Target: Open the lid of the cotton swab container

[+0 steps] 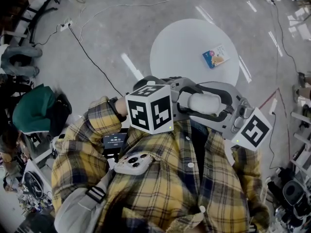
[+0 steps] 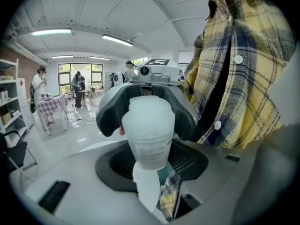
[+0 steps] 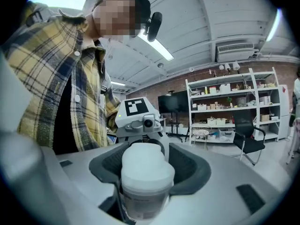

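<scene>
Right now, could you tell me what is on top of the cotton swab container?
Its white lid sits closed on the cotton swab container; nothing rests on the lid. The frosted plastic hides the contents.

A small cotton swab container, a translucent white tub bearing a printed label, is pictured held in the air close to the front of a yellow plaid shirt. Its frosted, domed lid, wider than the body, is seen seated and closed. The labelled lower body is clamped in the left gripper. The lid is flanked by the spread jaws of the right gripper, whose pads are not pressed against it.
</scene>
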Tool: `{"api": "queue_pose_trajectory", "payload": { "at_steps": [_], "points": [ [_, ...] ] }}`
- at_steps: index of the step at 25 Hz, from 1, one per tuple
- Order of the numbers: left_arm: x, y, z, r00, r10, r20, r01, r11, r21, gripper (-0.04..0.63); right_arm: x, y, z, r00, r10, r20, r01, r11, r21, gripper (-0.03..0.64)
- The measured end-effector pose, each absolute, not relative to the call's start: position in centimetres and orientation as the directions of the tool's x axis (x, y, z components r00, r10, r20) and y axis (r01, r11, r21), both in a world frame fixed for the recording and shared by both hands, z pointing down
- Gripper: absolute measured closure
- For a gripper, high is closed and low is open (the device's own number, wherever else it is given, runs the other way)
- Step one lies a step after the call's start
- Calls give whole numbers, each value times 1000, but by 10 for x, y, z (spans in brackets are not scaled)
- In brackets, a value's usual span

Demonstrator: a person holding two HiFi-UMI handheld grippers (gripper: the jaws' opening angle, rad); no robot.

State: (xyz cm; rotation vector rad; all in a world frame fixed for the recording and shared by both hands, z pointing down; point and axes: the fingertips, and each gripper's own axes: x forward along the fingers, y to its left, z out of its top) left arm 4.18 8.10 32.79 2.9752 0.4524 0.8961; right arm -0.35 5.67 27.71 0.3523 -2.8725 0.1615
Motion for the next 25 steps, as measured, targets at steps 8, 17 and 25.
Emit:
{"api": "queue_pose_trajectory", "payload": {
  "at_steps": [8, 17, 25],
  "points": [
    [40, 83, 327, 788, 286, 546, 287, -954, 85, 387, -5, 60, 275, -949, -239, 204, -261, 962, -86, 388],
    [39, 85, 335, 771, 284, 570, 287, -954, 87, 388, -6, 63, 284, -944, -226, 241, -257, 961, -102, 396],
    [41, 87, 338, 765, 292, 573, 282, -953, 109, 390, -5, 63, 286, -949, -208, 236, -247, 957, -150, 399]
  ]
}}
